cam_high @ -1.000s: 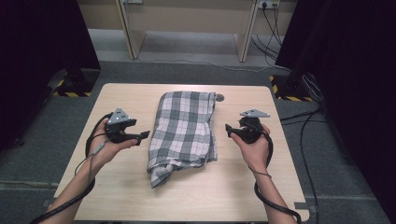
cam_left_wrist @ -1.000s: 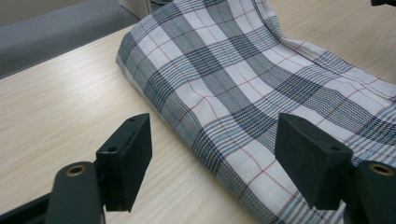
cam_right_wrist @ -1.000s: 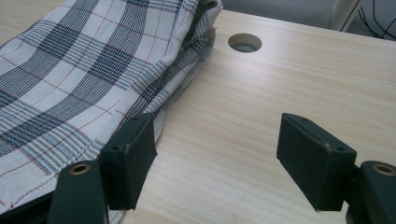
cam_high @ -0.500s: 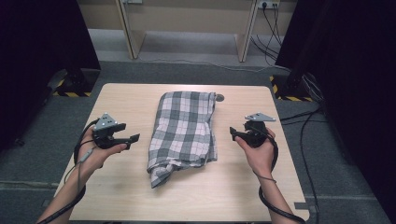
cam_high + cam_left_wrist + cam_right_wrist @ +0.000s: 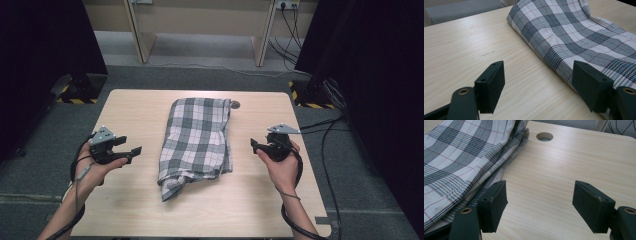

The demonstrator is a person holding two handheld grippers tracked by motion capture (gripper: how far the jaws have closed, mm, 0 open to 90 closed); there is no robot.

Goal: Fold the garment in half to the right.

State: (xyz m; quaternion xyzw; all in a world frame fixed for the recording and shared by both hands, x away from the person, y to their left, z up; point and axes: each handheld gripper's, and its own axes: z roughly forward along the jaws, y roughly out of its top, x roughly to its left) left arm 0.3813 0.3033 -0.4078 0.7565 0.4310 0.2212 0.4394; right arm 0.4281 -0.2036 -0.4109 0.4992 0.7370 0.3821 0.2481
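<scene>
Change: left gripper has drawn back from the checked cloth toward the table's left edge.
Left gripper: jaws wide apart, nothing between.
Right gripper: jaws wide, empty, just right of cloth.
Cloth: folded, mid-table.
Far: cable hole.

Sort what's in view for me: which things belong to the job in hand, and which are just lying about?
In the job:
- checked cloth, folded at the table's middle
- left tongs, open, beside it
- right tongs, open, beside it

Just there:
- table
- round hole in the tabletop
- cables on the floor
</scene>
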